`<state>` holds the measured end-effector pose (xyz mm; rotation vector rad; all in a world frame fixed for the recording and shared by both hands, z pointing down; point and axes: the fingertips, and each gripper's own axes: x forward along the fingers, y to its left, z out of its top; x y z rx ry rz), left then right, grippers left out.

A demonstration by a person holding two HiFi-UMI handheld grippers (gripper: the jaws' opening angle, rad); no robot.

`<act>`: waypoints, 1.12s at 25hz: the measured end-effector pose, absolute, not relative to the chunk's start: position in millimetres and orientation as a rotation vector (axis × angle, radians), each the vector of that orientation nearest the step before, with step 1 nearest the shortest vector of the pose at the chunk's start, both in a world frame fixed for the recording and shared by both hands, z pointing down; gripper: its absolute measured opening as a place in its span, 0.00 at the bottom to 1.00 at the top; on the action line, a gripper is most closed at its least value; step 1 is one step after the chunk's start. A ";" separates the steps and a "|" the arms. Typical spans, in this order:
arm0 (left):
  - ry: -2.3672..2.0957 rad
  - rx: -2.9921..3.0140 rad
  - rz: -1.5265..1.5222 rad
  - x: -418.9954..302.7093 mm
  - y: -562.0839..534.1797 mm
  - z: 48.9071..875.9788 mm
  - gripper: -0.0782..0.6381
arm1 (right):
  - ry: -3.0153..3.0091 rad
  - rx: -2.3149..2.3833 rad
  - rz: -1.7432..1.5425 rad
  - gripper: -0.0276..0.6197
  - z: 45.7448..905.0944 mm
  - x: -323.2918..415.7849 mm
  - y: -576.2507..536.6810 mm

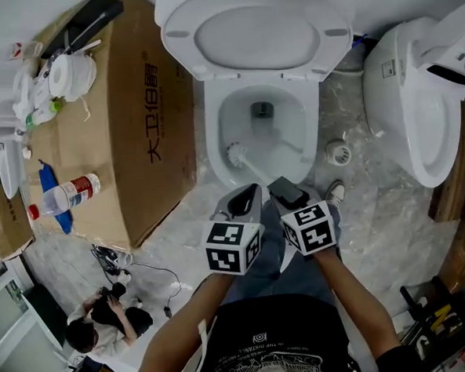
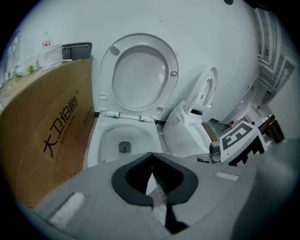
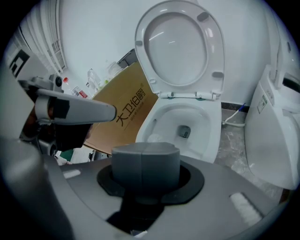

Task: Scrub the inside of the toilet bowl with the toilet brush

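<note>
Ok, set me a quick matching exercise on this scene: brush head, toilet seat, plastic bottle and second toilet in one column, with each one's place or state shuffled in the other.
Things:
1. brush head
2. toilet seat
3. plastic bottle
4. second toilet

Place or state:
A. raised upright
B. standing on the floor to the right of the bowl
C. inside the bowl, against its left wall
D. lying on its side on the cardboard box

Pairs: 1-C, 2-A, 3-D, 4-B
</note>
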<state>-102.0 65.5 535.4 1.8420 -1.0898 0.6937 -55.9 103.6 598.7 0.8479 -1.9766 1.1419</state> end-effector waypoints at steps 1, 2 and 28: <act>-1.084 1.845 0.701 -103.2 64.6 536.2 0.10 | -1.977 0.860 1.148 0.28 600.0 -57.3 99.6; -1.078 1.847 0.708 -104.4 63.2 536.9 0.10 | -1.978 0.871 1.152 0.28 601.3 -58.5 95.1; -0.981 1.950 0.857 -124.9 26.4 538.8 0.10 | -1.980 1.199 1.189 0.28 615.0 -41.0 -16.0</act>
